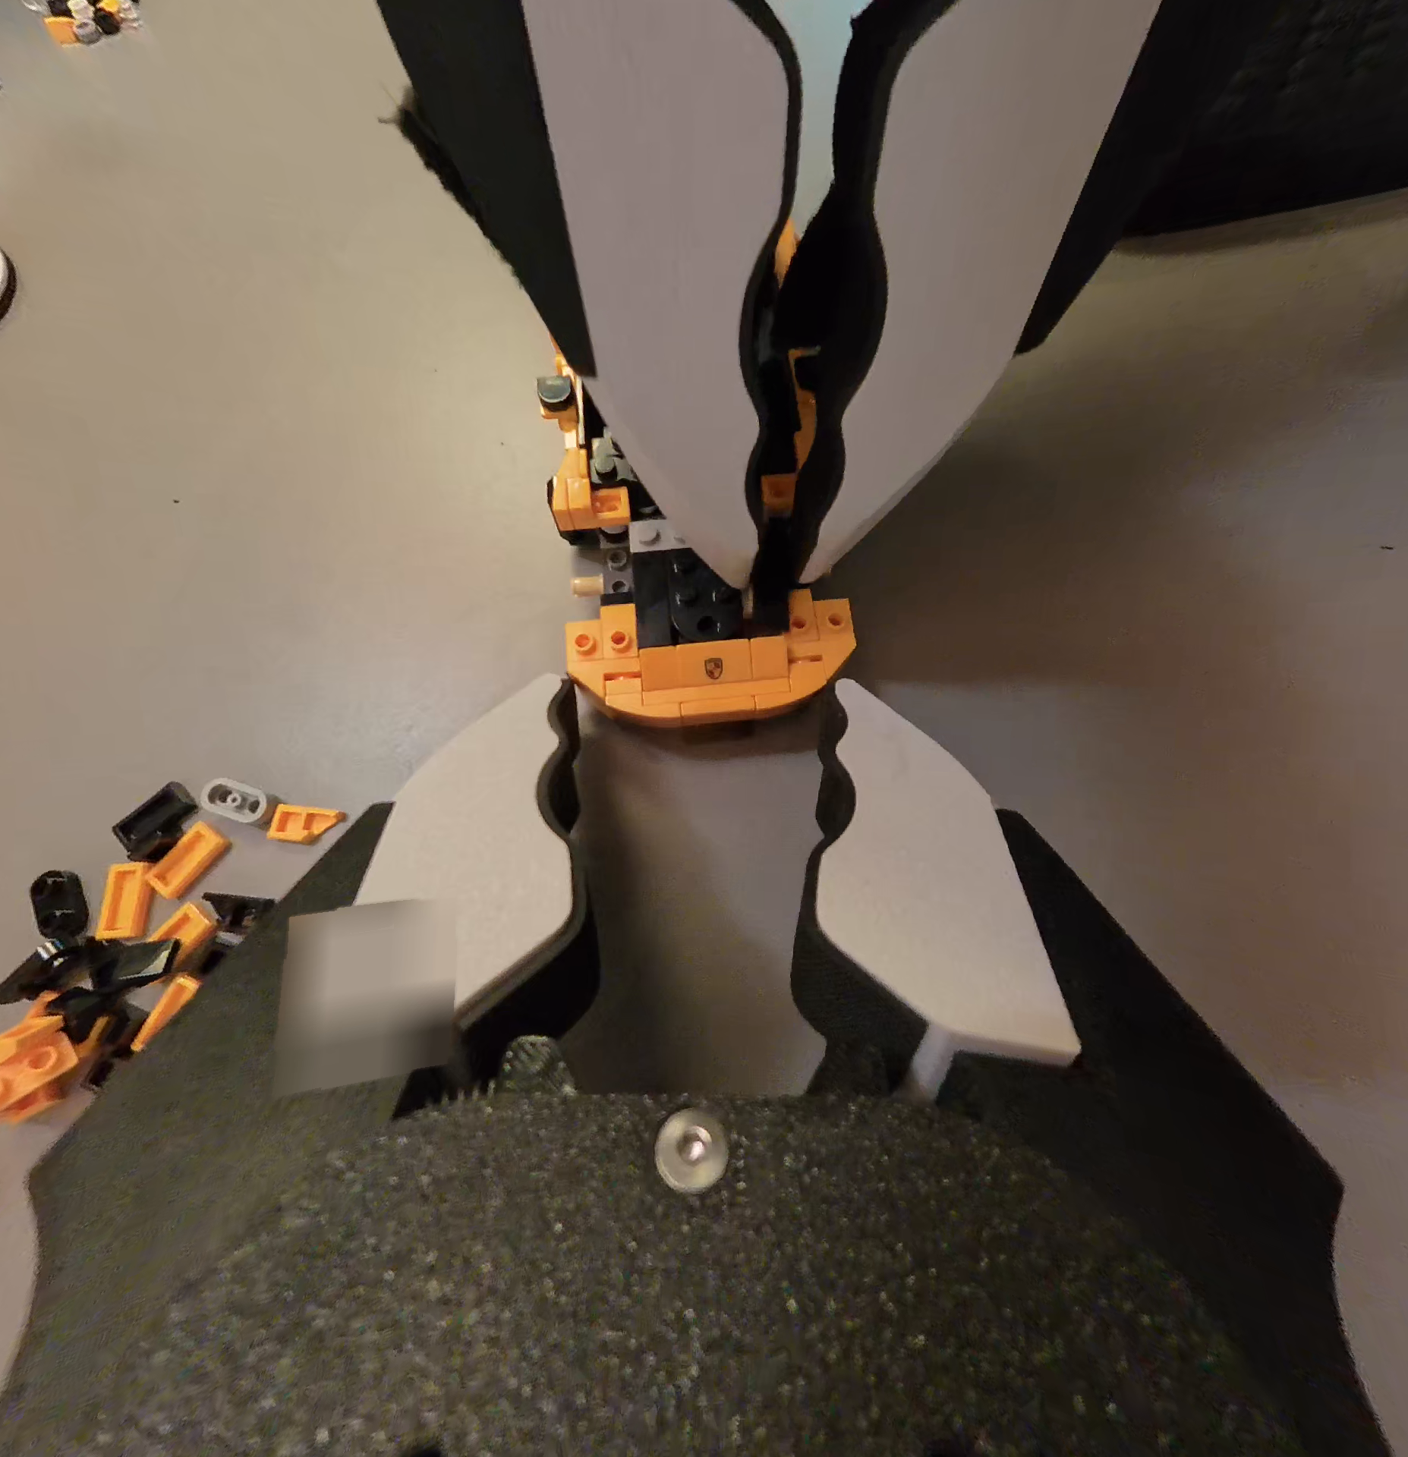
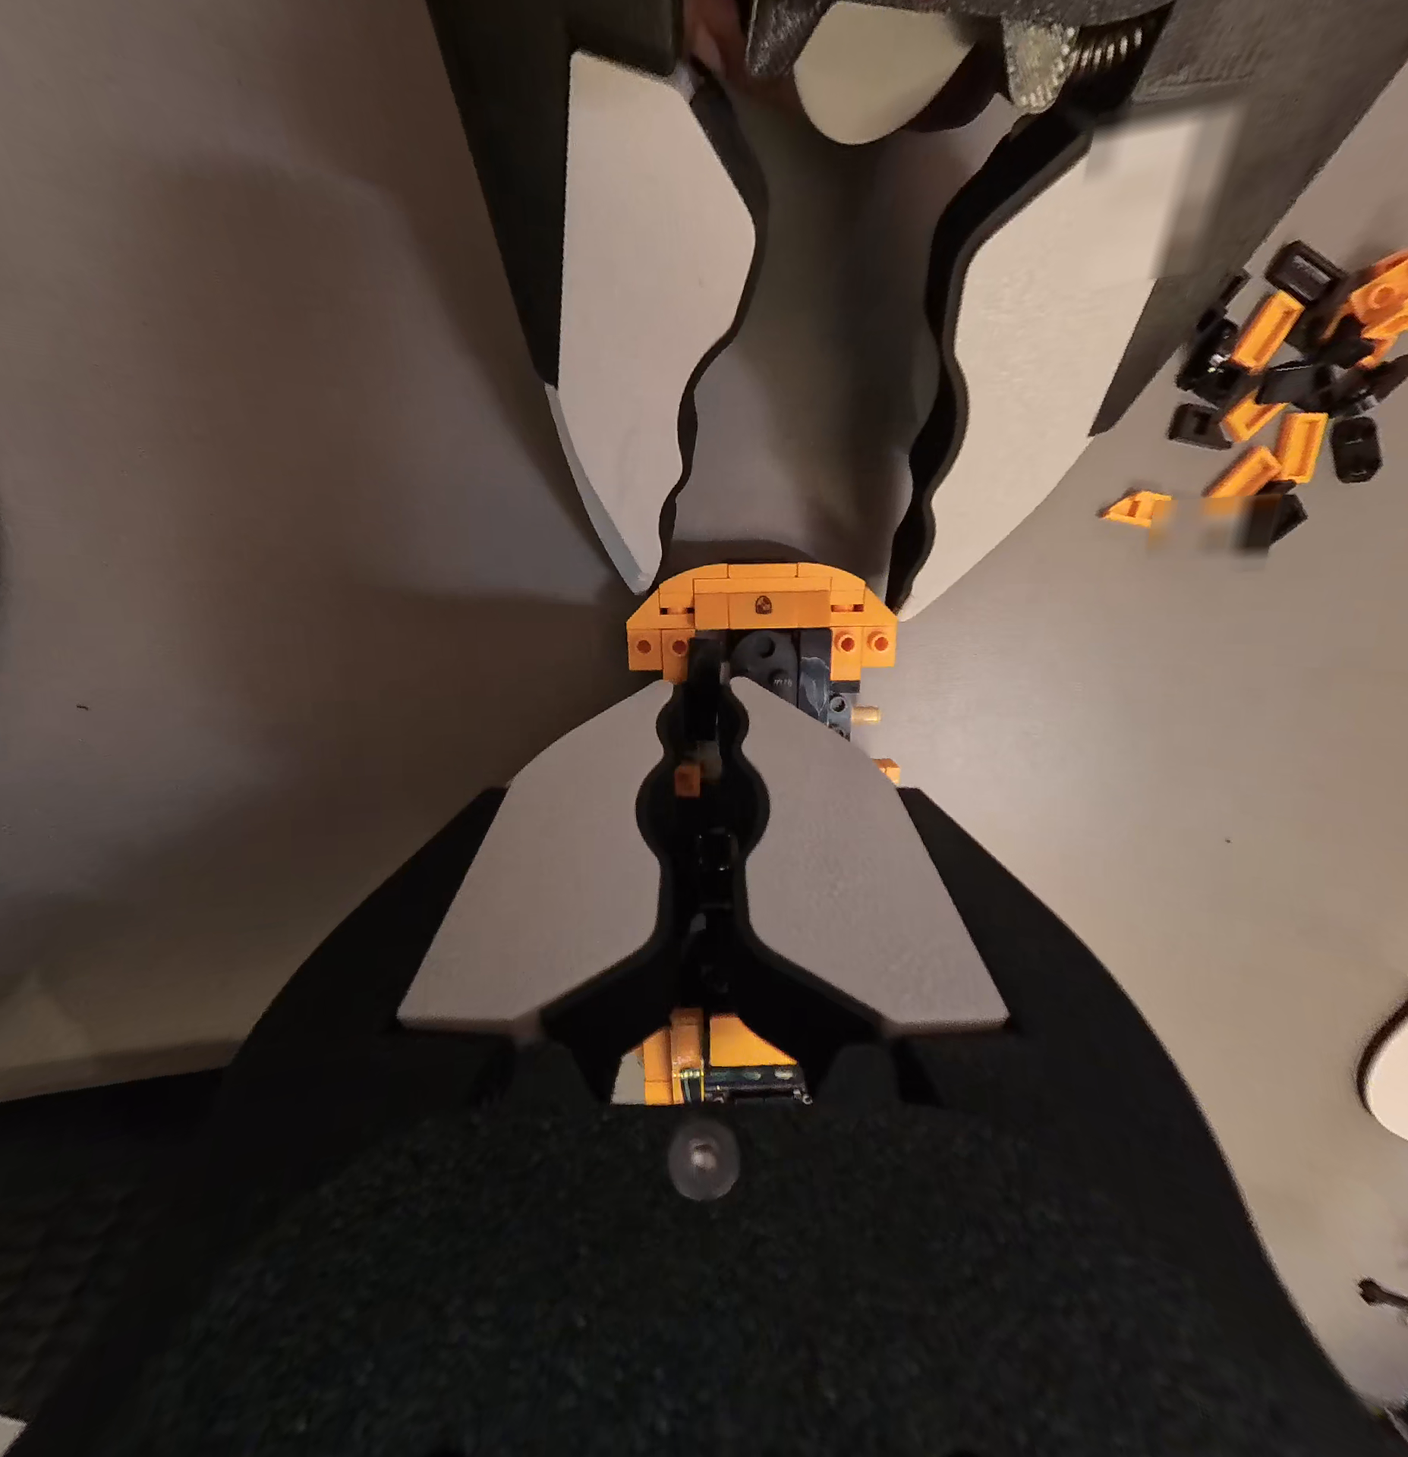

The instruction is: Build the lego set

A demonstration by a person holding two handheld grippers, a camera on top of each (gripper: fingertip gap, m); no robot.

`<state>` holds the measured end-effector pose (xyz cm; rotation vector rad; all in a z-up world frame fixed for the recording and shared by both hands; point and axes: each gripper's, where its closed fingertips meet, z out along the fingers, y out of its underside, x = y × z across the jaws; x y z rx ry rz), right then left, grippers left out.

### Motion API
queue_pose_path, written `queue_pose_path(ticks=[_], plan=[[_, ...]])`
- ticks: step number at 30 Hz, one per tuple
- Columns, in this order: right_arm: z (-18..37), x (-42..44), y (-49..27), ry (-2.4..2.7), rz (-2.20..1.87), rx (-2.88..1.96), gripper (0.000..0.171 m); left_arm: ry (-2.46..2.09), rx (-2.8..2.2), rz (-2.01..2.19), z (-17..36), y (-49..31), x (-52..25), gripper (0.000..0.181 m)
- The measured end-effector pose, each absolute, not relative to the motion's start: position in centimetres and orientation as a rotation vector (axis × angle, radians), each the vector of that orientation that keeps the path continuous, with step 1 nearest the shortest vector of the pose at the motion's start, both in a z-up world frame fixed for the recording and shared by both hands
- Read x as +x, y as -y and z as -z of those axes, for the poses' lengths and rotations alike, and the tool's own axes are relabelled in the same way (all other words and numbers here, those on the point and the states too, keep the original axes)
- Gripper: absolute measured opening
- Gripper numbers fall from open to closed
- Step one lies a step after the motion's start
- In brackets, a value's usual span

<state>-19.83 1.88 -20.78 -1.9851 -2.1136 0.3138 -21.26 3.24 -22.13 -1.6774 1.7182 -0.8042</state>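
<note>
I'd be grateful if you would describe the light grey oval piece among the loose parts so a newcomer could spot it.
On the grey table, find the loose pile of orange and black parts left of the left gripper. At that pile's top edge lies the light grey oval piece, between a black slope and an orange wedge; it is the only grey part there.

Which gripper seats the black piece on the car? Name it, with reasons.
Right. The right gripper is already shut on the black piece, tips over the orange car. The left gripper only flanks the car's nose with spread fingers, probably best placed to steady it.
</note>
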Motion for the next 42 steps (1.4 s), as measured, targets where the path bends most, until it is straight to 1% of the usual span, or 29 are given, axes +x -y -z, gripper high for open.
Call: queue_pose_path(ticks=[13,19,22,38,42], plan=[[20.3,-19.8,-2.0,2.029,-0.333,-1.971,0.010,-1.717,-1.684,0.810,22.1,-3.2,-21.3,0.058],[19.8,-20.1,-1.4,2.001,-0.321,-1.939,0.002,-1.717,-1.685,0.810,22.2,-3.2,-21.3,0.058],[20.6,-19.9,-1.7,1.998,-0.299,-1.975,0.002,-1.718,-1.684,0.809,22.2,-3.2,-21.3,0.058],[20.7,-19.8,-2.8,2.026,-0.379,-2.063,0.000,-1.719,-1.686,0.805,22.2,-3.2,-21.2,0.058],[20.7,-19.8,-2.9,2.052,-0.348,-2.038,0.000,-1.716,-1.692,0.808,22.2,-3.3,-21.2,0.058]])
